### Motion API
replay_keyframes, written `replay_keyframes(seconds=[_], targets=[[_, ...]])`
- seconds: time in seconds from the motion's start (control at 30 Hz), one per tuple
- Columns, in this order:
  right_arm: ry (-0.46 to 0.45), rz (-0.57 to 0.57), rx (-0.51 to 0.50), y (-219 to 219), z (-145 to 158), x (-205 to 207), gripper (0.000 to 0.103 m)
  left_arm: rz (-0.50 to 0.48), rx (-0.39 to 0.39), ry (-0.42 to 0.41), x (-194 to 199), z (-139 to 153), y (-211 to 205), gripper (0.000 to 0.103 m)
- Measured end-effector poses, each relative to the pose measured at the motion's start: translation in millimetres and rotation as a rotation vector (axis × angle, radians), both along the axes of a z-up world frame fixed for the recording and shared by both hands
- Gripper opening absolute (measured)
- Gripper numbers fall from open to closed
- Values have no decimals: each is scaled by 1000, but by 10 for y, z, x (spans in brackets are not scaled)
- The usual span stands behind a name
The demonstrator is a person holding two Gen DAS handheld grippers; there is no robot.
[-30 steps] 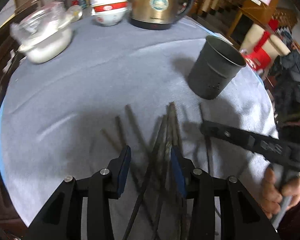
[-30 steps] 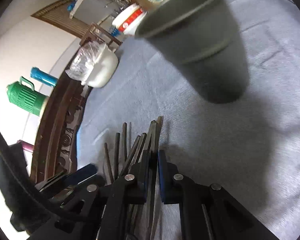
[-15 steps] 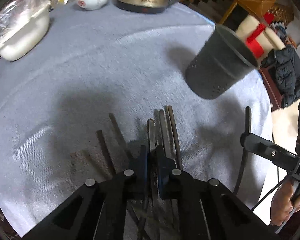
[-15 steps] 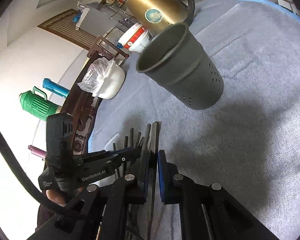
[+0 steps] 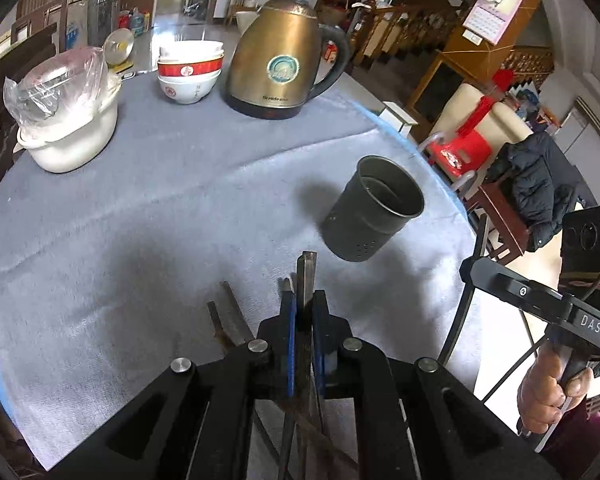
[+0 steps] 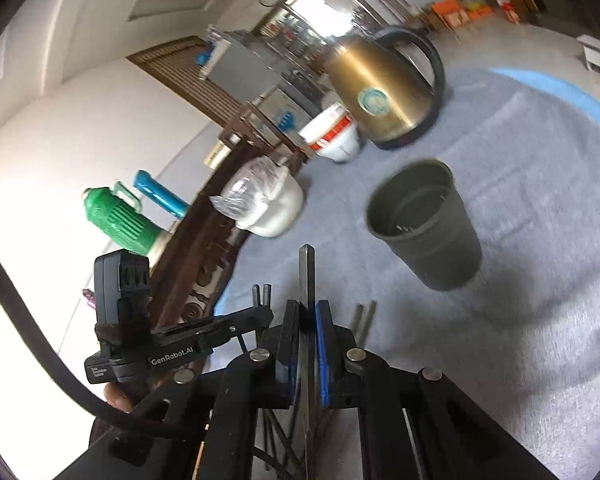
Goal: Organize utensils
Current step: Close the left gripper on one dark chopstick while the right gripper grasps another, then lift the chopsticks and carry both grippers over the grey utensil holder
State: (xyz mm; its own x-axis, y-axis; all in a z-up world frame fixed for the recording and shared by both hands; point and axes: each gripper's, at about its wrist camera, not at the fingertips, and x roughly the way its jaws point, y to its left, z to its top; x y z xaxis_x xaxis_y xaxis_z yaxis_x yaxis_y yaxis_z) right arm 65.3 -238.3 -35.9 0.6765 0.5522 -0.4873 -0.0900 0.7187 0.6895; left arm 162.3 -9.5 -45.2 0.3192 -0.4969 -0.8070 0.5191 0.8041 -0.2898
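We observe a round table covered by a grey woven cloth [image 5: 148, 216] with a blue edge. Standing on the cloth at the far side are a brass-coloured electric kettle with a black handle [image 5: 284, 56], a stack of white bowls with red bands [image 5: 189, 72] just left of it, and a white lidded pot wrapped in clear plastic [image 5: 66, 120] further left. A dark grey perforated metal cup [image 5: 374, 210] stands upright nearer the right edge. Several dark, rusty chopsticks [image 5: 230, 320] lie flat at the near edge.
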Motion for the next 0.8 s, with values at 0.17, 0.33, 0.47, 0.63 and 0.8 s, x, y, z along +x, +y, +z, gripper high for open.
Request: replay_keyframes(seconds=[0.17,0.33,0.47,0.63,0.8], targets=[[-4,9,-2,64,39,-40,9,47,-19,17,-41,-103,34,8],[-43,6,-10,55,168,-111,8,48,-30,-47,-66,70,-19,8],[-51,2,-36,51,229,-103,8,69,21,-49,-14,71,32,8],[110,-28,-65,-8,-122,-42,12,116,97,79,55,-347,174,26],[309,-66,-36,-161,-632,98,29,192,87,234,160,-687,262,32]])
